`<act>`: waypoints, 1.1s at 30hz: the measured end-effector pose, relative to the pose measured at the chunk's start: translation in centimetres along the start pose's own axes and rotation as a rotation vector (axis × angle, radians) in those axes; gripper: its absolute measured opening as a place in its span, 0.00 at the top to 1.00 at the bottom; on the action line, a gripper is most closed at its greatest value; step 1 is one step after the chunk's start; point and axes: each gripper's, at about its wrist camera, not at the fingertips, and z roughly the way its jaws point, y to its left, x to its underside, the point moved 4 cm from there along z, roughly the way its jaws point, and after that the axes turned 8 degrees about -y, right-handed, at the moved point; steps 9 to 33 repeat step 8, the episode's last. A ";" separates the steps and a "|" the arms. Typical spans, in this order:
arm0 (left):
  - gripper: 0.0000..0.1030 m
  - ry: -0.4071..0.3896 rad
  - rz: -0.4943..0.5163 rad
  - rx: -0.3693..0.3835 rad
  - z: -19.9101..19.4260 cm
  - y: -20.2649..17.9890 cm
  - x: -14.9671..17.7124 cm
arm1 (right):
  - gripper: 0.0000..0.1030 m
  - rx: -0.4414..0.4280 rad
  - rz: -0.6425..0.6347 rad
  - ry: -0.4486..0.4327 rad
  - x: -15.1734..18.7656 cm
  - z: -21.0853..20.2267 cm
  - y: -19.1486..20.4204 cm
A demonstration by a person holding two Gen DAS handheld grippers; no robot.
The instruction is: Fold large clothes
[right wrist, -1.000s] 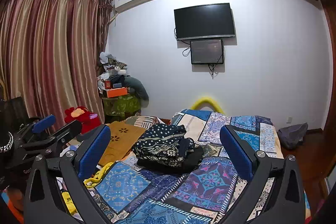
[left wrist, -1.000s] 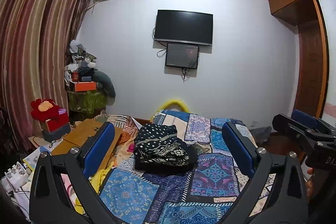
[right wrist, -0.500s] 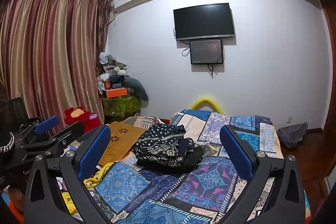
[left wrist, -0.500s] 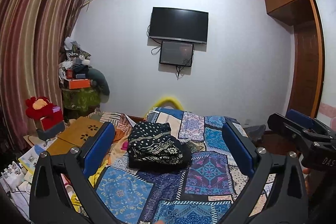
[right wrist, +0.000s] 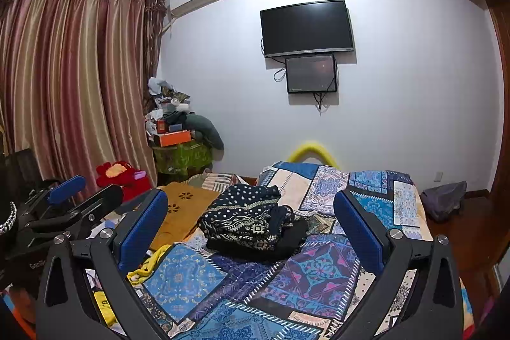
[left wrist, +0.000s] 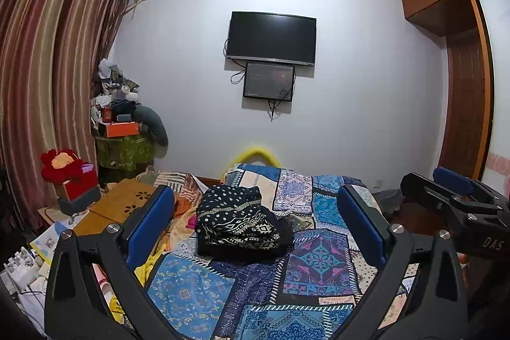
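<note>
A folded pile of dark clothes with white dots and geometric bands lies in the middle of the blue patchwork bedspread. The right wrist view shows the same pile on the bedspread. My left gripper hangs open well short of the pile, blue pads wide apart and nothing between them. My right gripper is open too and holds nothing. Each gripper appears at the edge of the other's view: the right one, the left one.
A wooden lap table and a red plush toy sit left of the bed, with a cluttered green stand by the curtains. A TV hangs on the far wall. A wardrobe stands at right.
The left gripper's view has swung slightly, so the room and pile shifted a little in frame. Both grippers stay open; the pile has not moved.
</note>
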 end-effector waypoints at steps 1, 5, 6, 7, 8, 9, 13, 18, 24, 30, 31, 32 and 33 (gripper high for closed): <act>0.01 0.001 0.000 -0.001 0.0 0.0 0.0 | 0.00 0.000 0.002 0.003 0.0 0.0 0.0; 0.01 0.003 0.002 -0.002 0.0 -0.1 0.1 | 0.00 -0.001 0.005 0.006 0.0 0.0 -0.1; 0.01 0.003 0.003 -0.003 0.0 0.0 0.1 | 0.00 -0.001 0.004 0.006 0.0 0.0 0.0; 0.01 0.004 0.004 -0.005 0.0 0.0 0.2 | 0.00 -0.001 0.003 0.006 0.0 0.0 0.0; 0.01 0.006 0.005 -0.006 0.0 0.1 0.2 | 0.00 0.000 0.004 0.006 0.0 0.1 0.0; 0.01 0.006 0.005 -0.006 0.0 0.1 0.2 | 0.00 0.000 0.004 0.006 0.0 0.1 0.0; 0.01 0.006 0.005 -0.006 0.0 0.1 0.2 | 0.00 0.000 0.004 0.006 0.0 0.1 0.0; 0.01 0.006 0.005 -0.006 0.0 0.1 0.2 | 0.00 0.000 0.004 0.006 0.0 0.1 0.0; 0.01 0.006 0.005 -0.006 0.0 0.1 0.2 | 0.00 0.000 0.004 0.006 0.0 0.1 0.0; 0.01 0.006 0.005 -0.006 0.0 0.1 0.2 | 0.00 0.000 0.004 0.006 0.0 0.1 0.0; 0.01 0.006 0.005 -0.006 0.0 0.1 0.2 | 0.00 0.000 0.004 0.006 0.0 0.1 0.0; 0.01 0.006 0.005 -0.006 0.0 0.1 0.2 | 0.00 0.000 0.004 0.006 0.0 0.1 0.0; 0.01 0.006 0.005 -0.006 0.0 0.1 0.2 | 0.00 0.000 0.004 0.006 0.0 0.1 0.0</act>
